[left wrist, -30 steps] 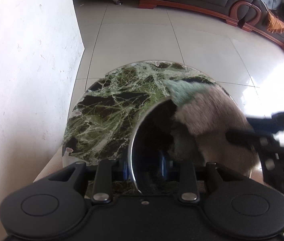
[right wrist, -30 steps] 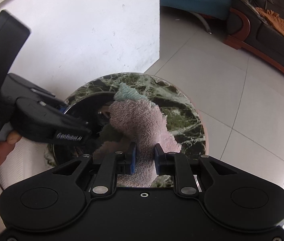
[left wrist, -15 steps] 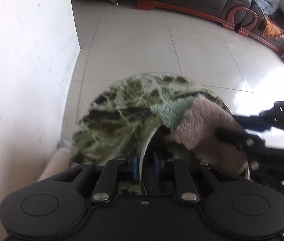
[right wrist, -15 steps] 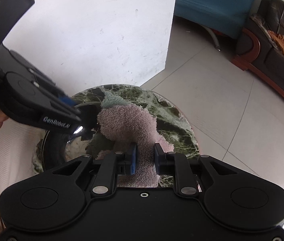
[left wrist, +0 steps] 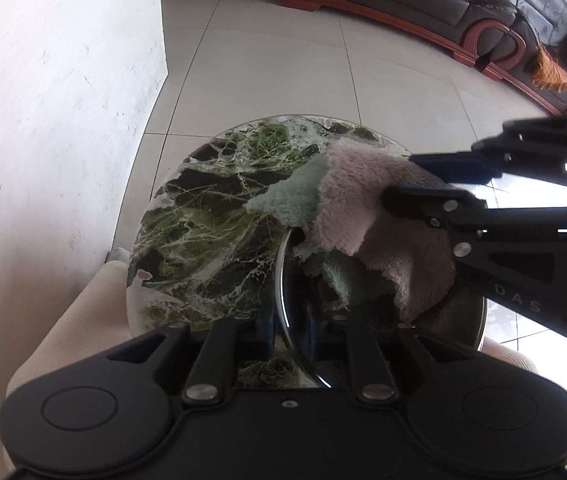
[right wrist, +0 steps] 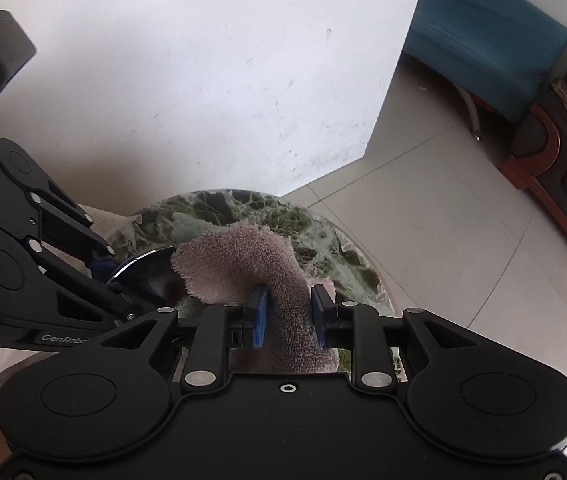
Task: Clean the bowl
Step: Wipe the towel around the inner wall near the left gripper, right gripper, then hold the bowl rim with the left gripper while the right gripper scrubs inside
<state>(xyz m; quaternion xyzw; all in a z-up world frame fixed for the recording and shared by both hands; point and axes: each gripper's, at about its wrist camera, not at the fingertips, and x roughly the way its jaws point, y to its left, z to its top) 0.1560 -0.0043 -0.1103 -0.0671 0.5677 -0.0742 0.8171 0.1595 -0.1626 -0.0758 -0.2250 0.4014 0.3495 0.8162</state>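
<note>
A shiny metal bowl (left wrist: 281,280) sits on a round green marble table (left wrist: 211,208). My left gripper (left wrist: 289,328) is shut on the bowl's near rim, which runs between its blue pads. A pink and pale green fluffy cloth (left wrist: 363,208) hangs over the bowl's far edge and into its inside. My right gripper (left wrist: 401,180) comes in from the right with the cloth between its fingers. In the right wrist view my right gripper (right wrist: 289,312) has its jaws easing open, with both pads touching the pink cloth (right wrist: 239,264). My left gripper (right wrist: 103,264) pinches the bowl's rim (right wrist: 143,258) at the left.
A white wall (left wrist: 43,120) stands close on the left of the table. Grey floor tiles (left wrist: 283,72) spread beyond it, up to a dark sofa with red wood trim (left wrist: 443,12) and a teal seat (right wrist: 483,40). Cream upholstery (left wrist: 75,320) lies under the table's near edge.
My left gripper's fingers have closed onto the bowl's rim. My right gripper has rolled and carried the cloth across the bowl, and the gap between its pads has widened a little.
</note>
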